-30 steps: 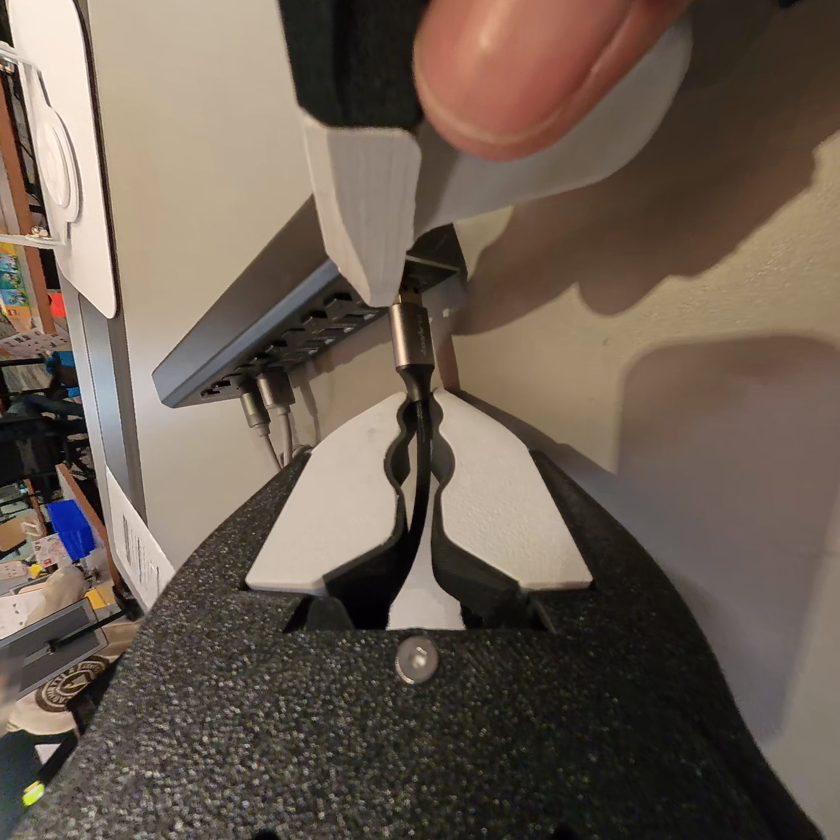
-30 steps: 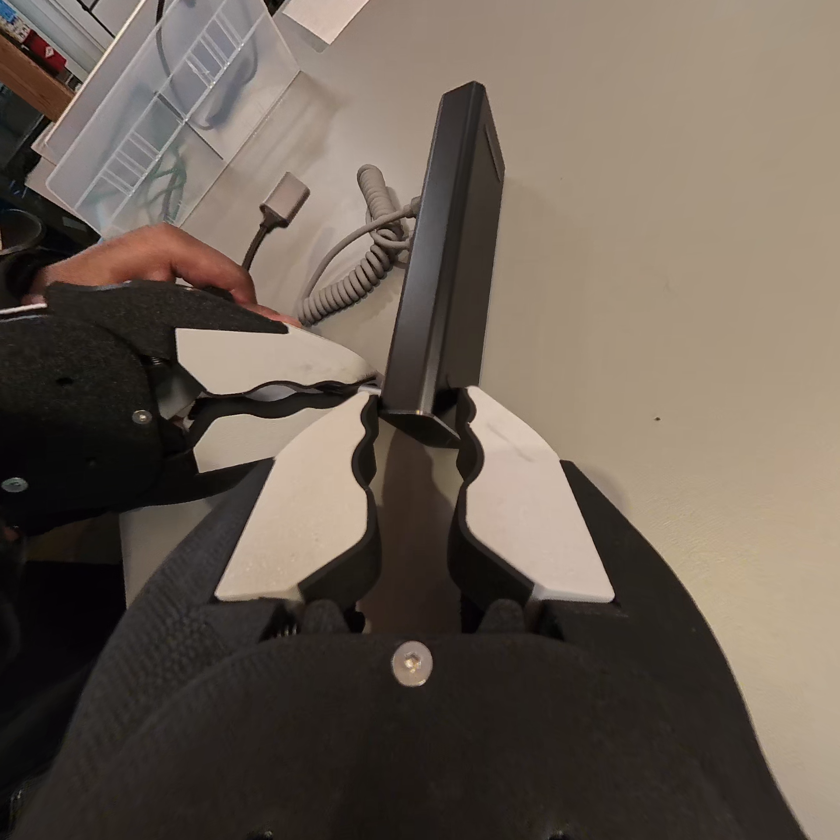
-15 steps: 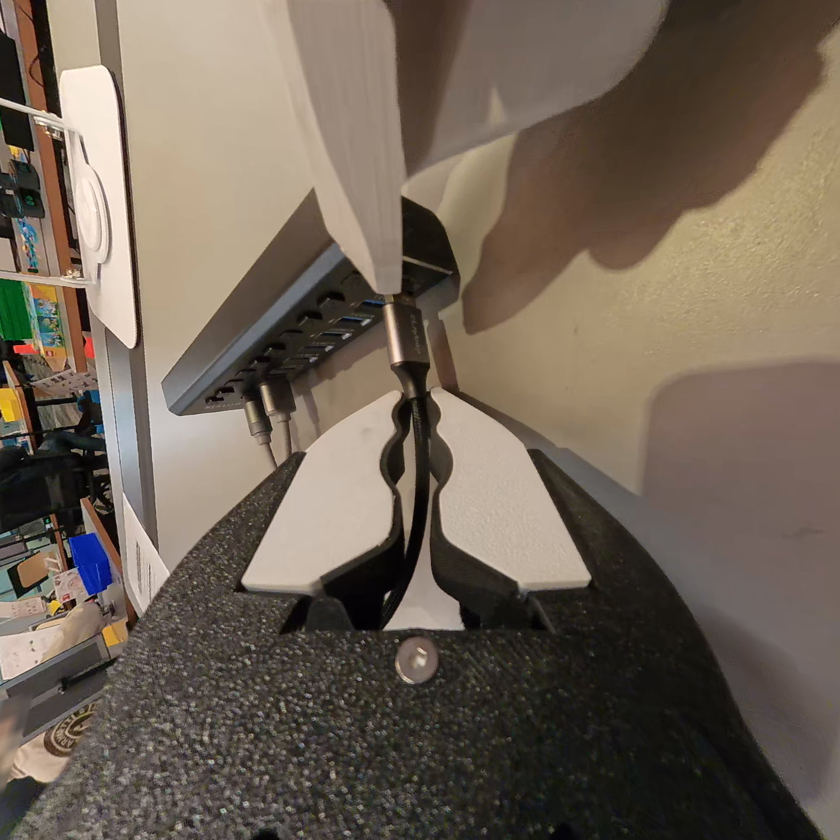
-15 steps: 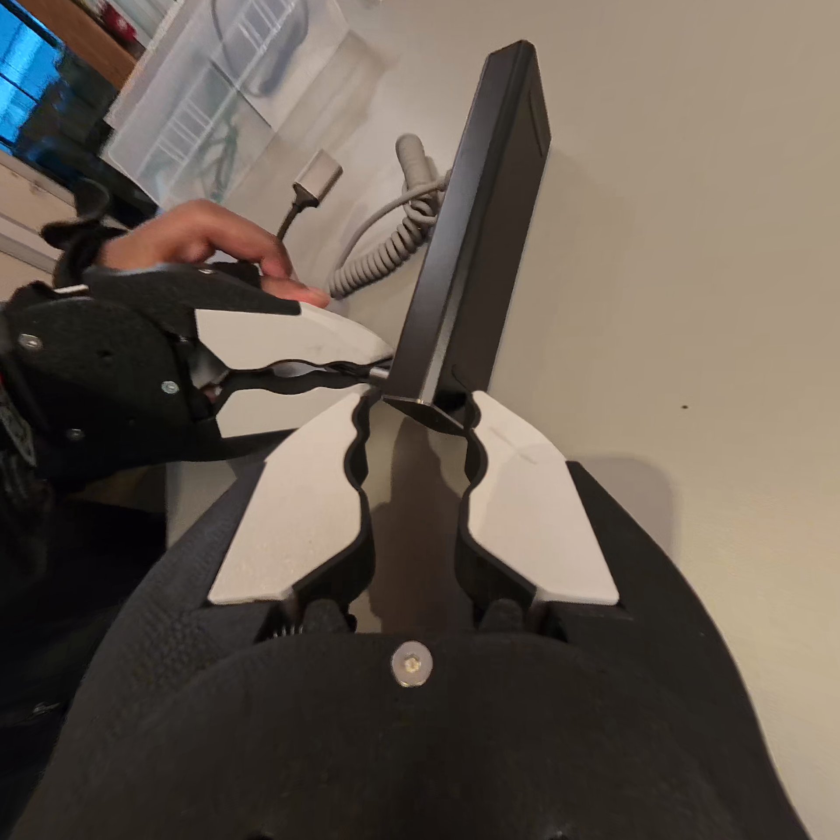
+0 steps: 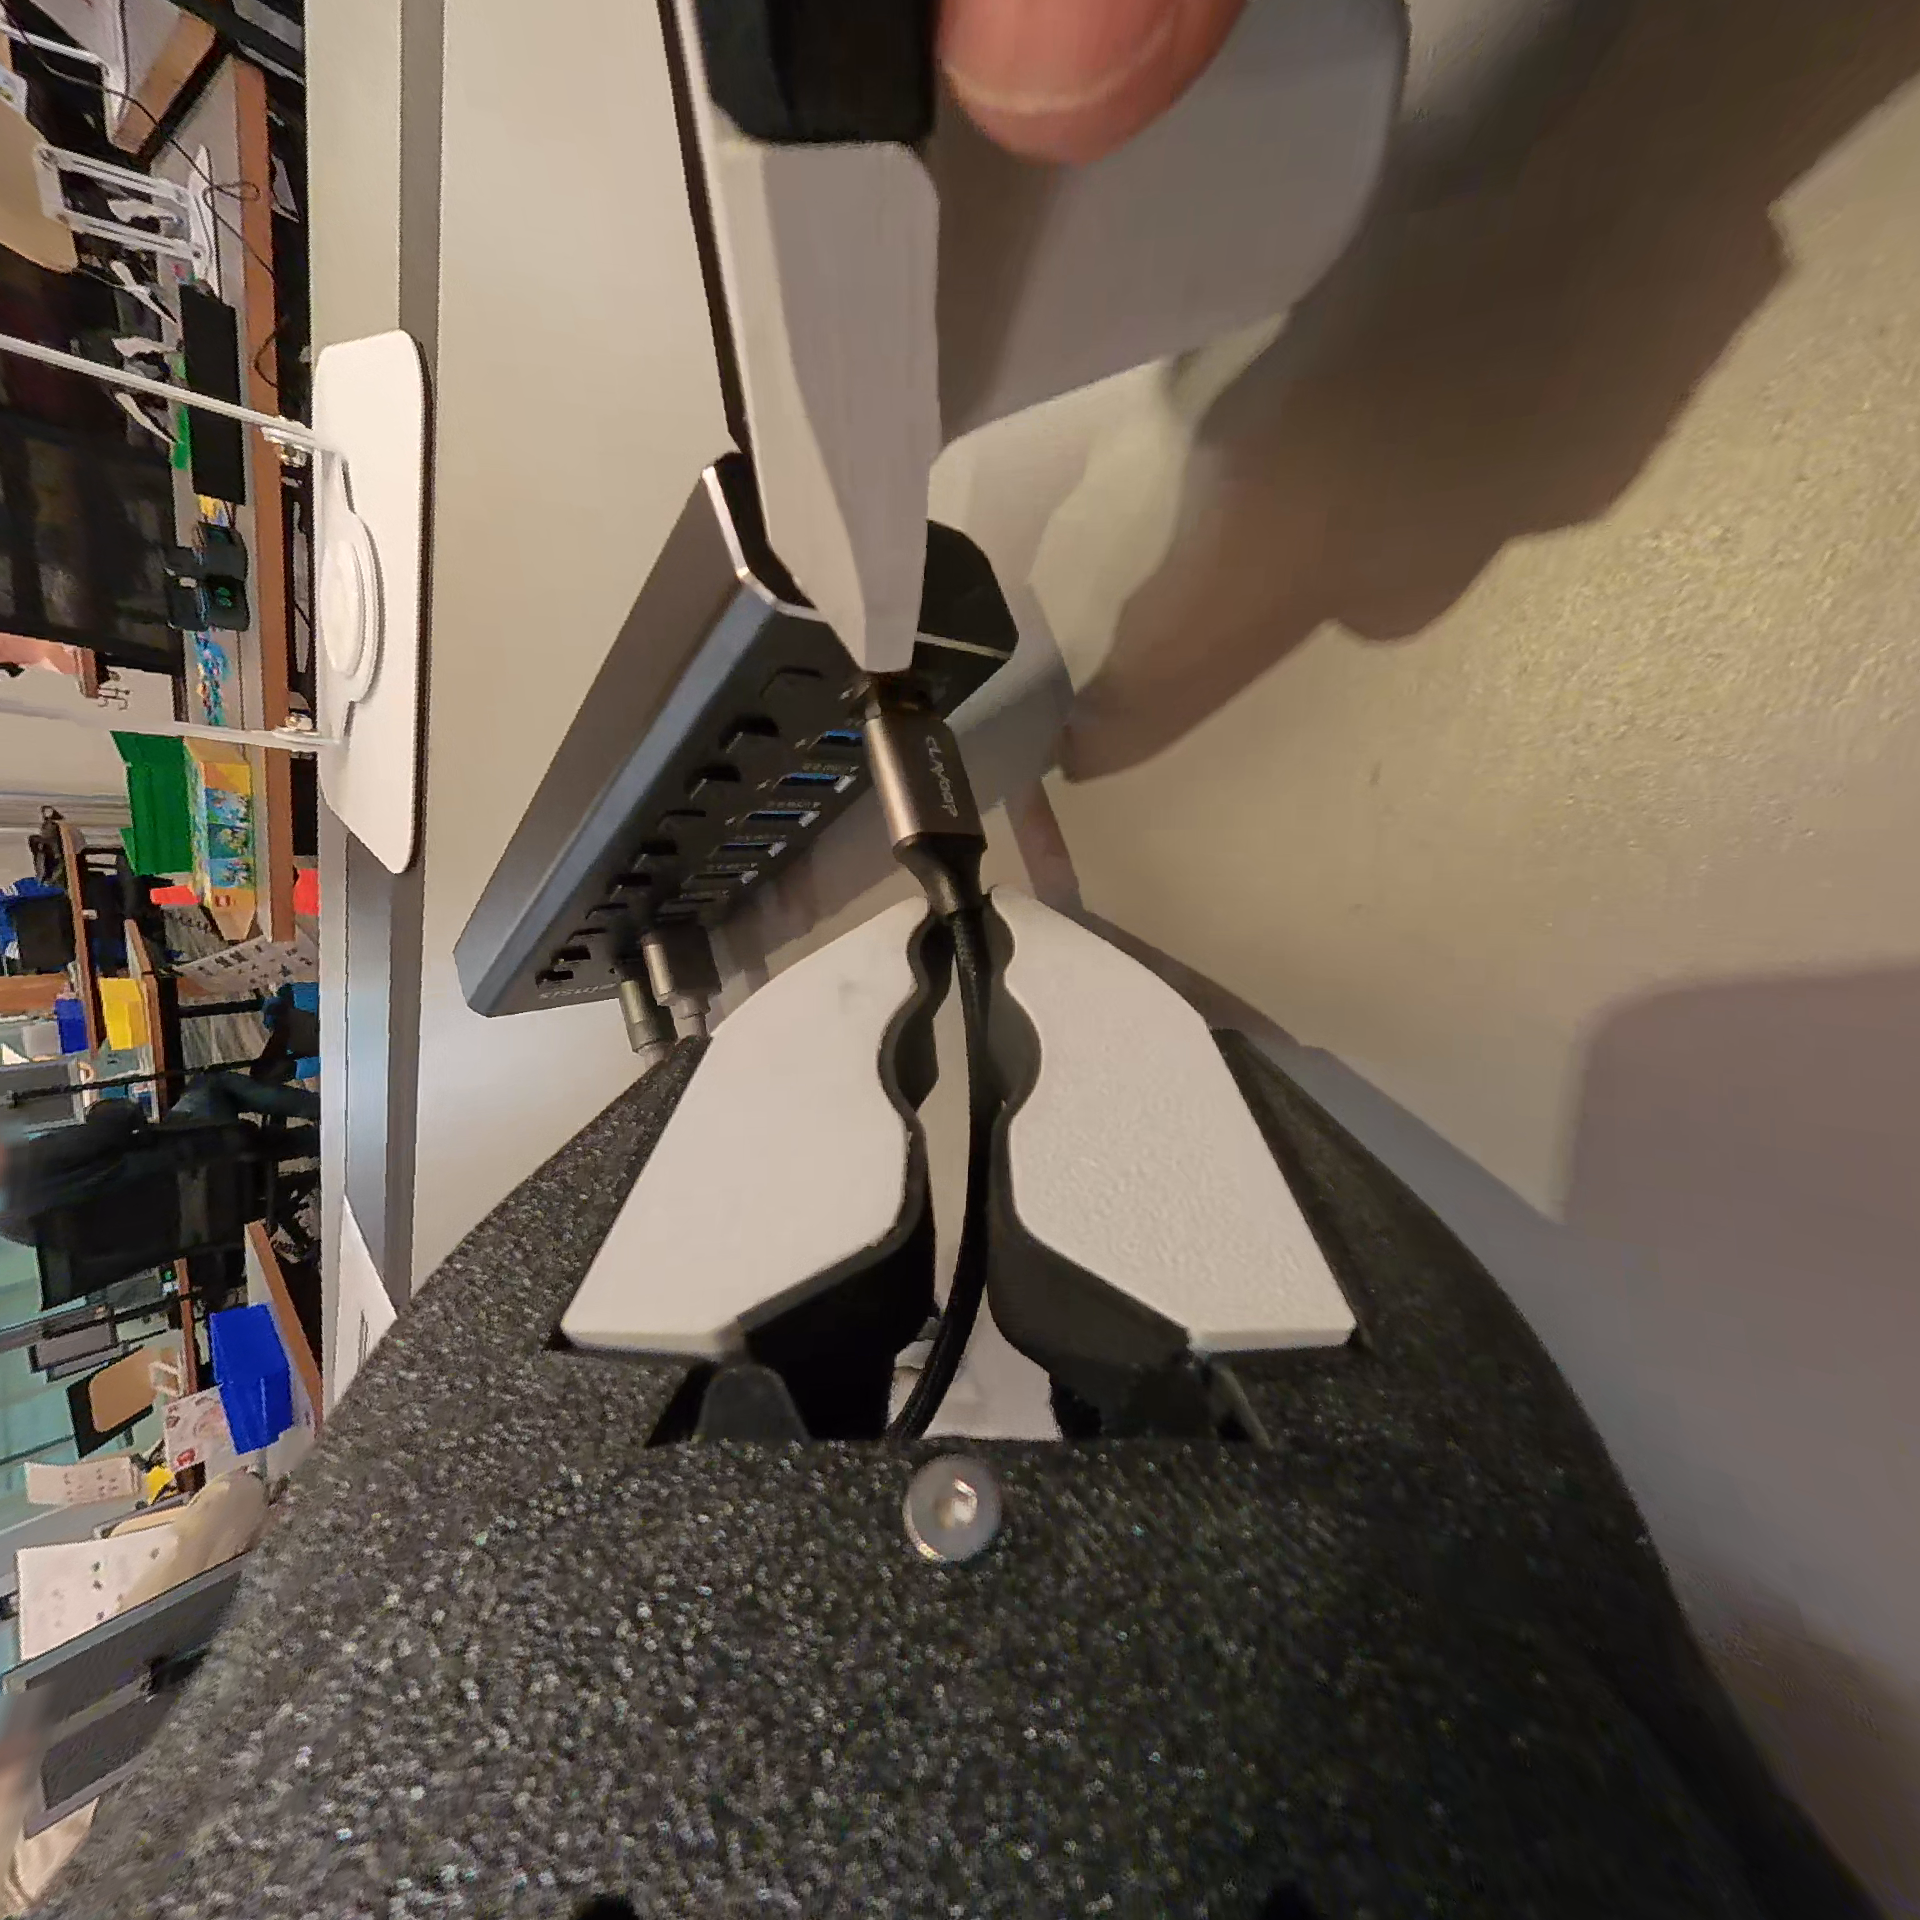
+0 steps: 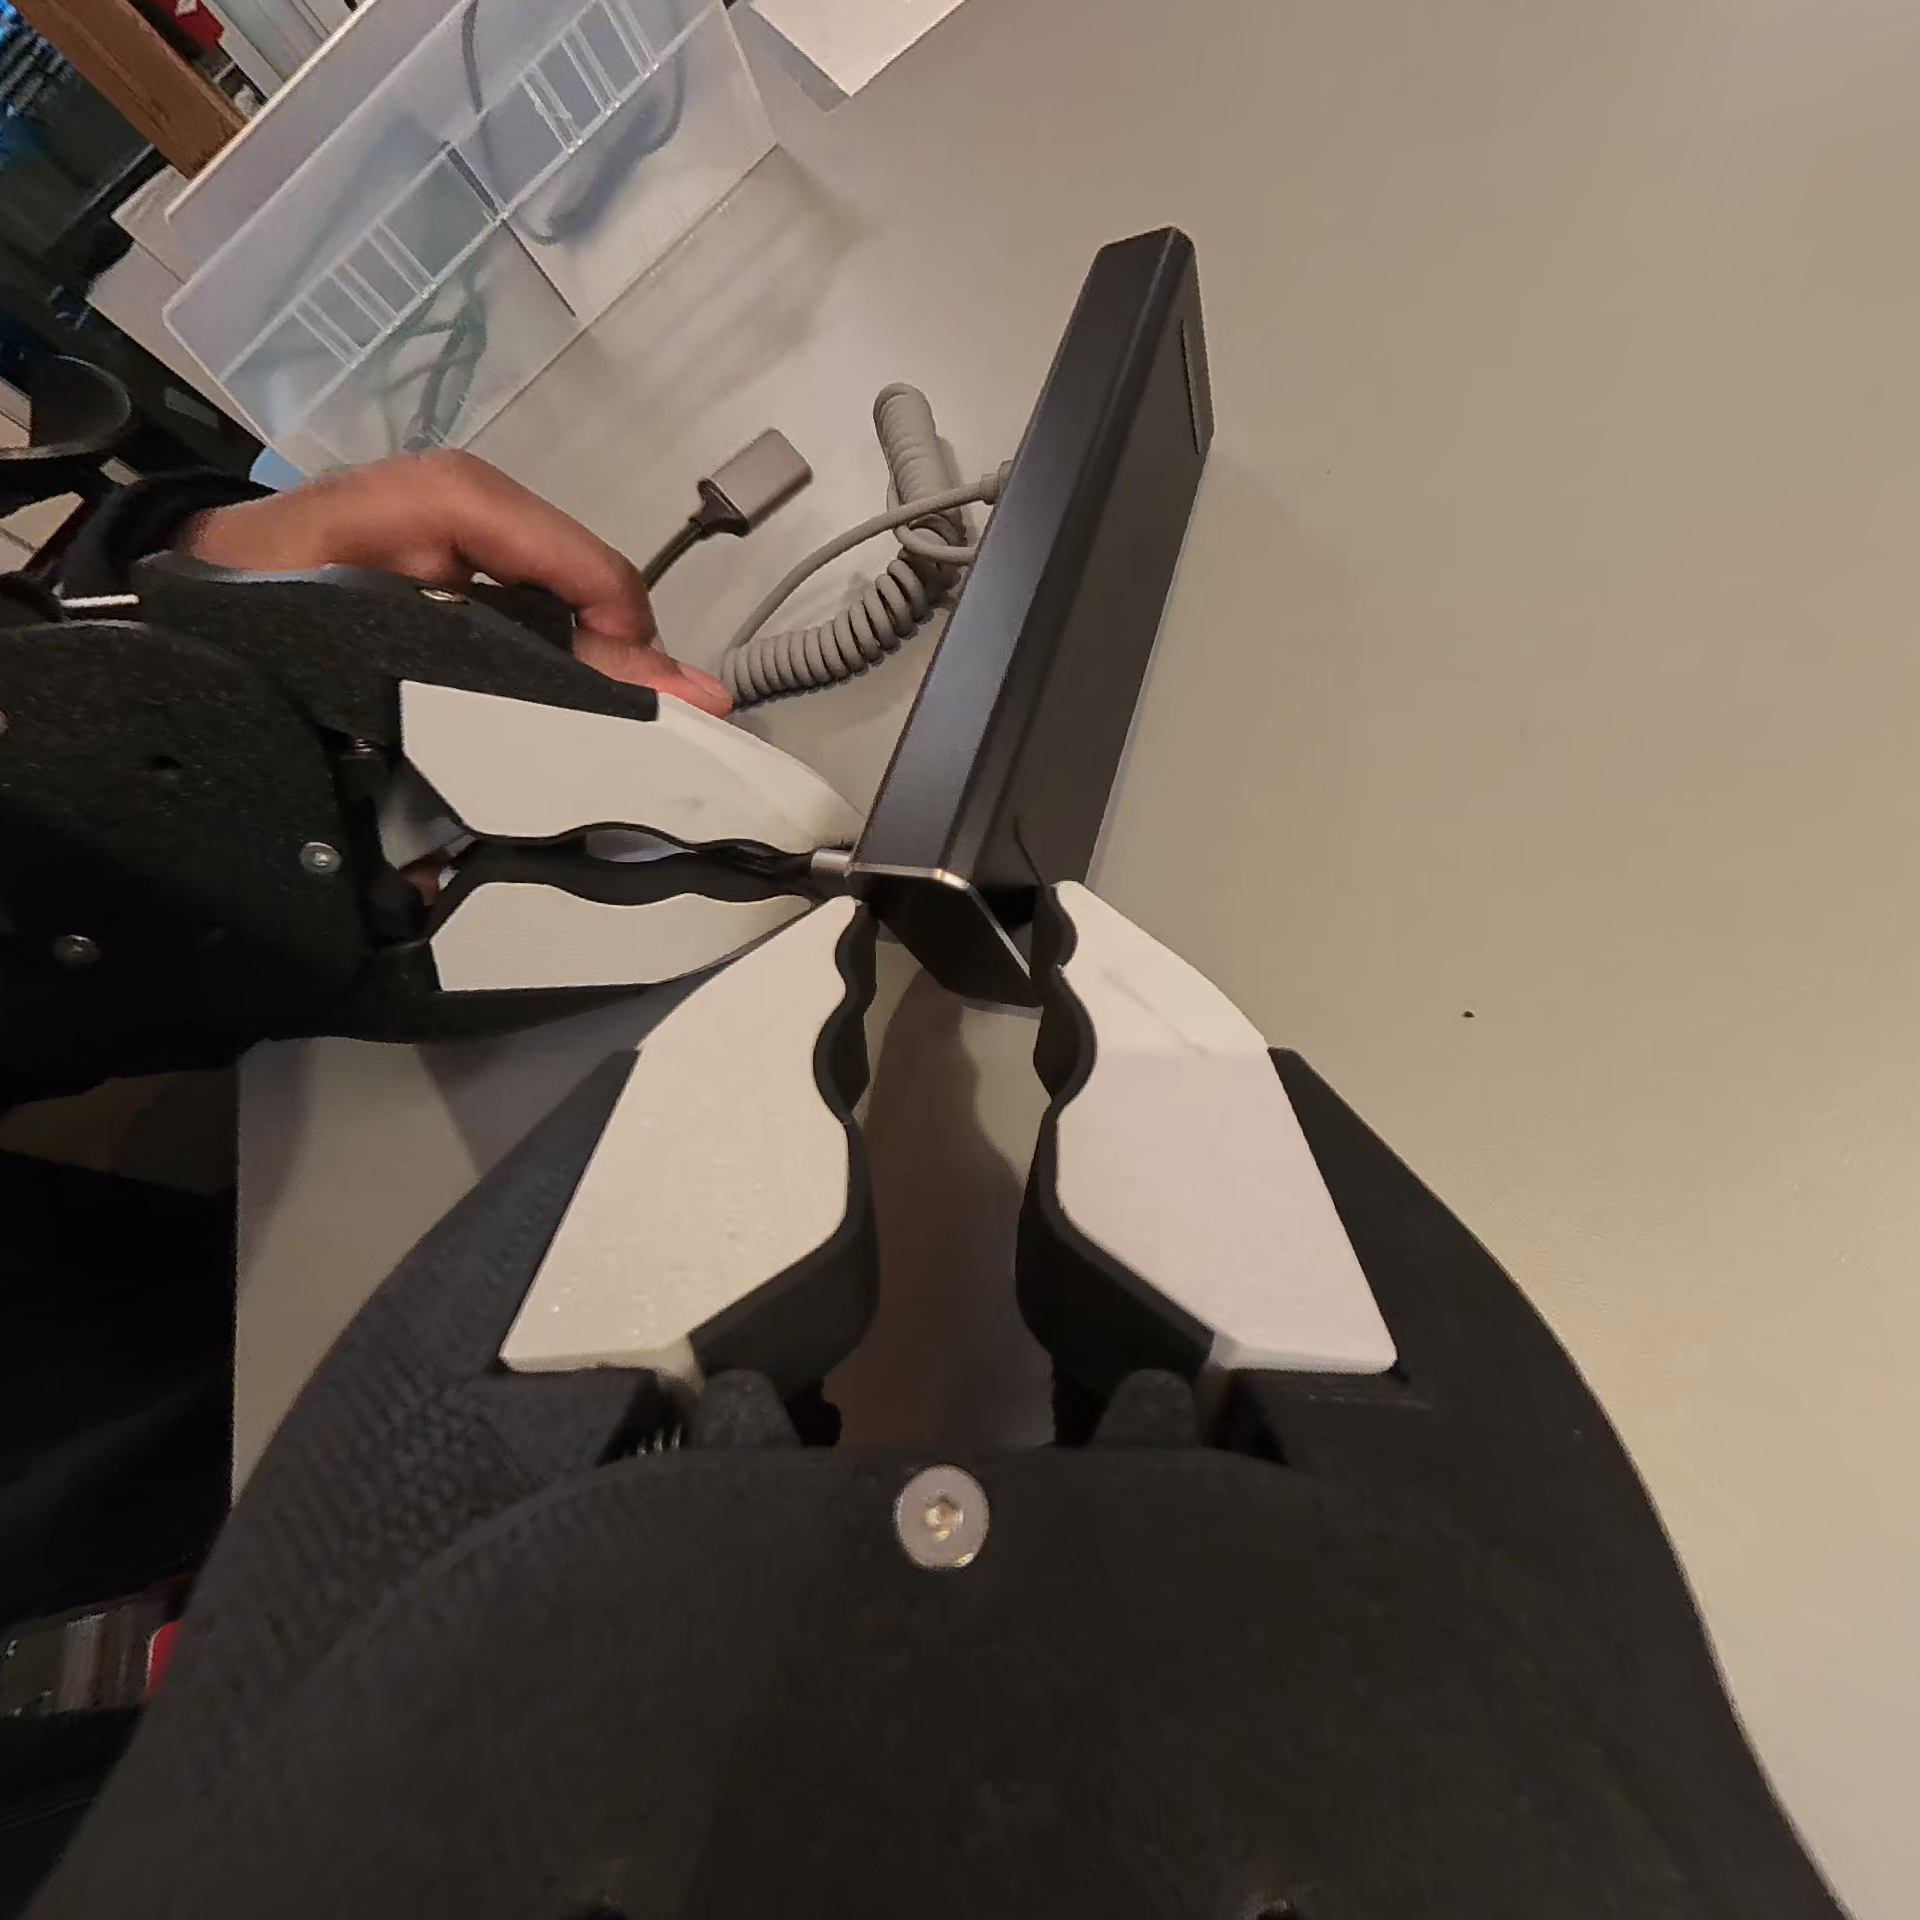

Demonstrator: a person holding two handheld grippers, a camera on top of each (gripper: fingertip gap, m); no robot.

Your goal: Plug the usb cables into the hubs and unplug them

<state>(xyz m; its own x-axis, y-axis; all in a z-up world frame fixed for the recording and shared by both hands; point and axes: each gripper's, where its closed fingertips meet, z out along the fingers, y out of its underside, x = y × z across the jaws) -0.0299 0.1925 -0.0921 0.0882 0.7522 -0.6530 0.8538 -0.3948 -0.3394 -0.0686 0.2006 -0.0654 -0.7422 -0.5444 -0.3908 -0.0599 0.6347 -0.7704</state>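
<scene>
While the right tongs (image 6: 951,914) clamp the near end of the dark hub (image 6: 1049,623), the left tongs (image 5: 961,914) are closed on a black braided cable (image 5: 961,1091) just behind its metal plug (image 5: 925,790). The plug sits at the end port of the hub, which stands on edge on the pale counter (image 6: 1507,727); how deep it is seated cannot be told. Two other plugs (image 5: 665,987) occupy ports near the hub's far end, with a grey coiled cable (image 6: 831,644) lying on the counter beside the hub.

The risk appears to lie in the grip. The left tongs pinch the flexible cable rather than the plug's rigid shell, so a push could buckle the braid or tilt the plug, and a pull could strain the joint where the cable meets the plug. The hub is held only at one end and balanced on its narrow edge; any off-axis force could pivot it in the right tongs or tip it over.
</scene>
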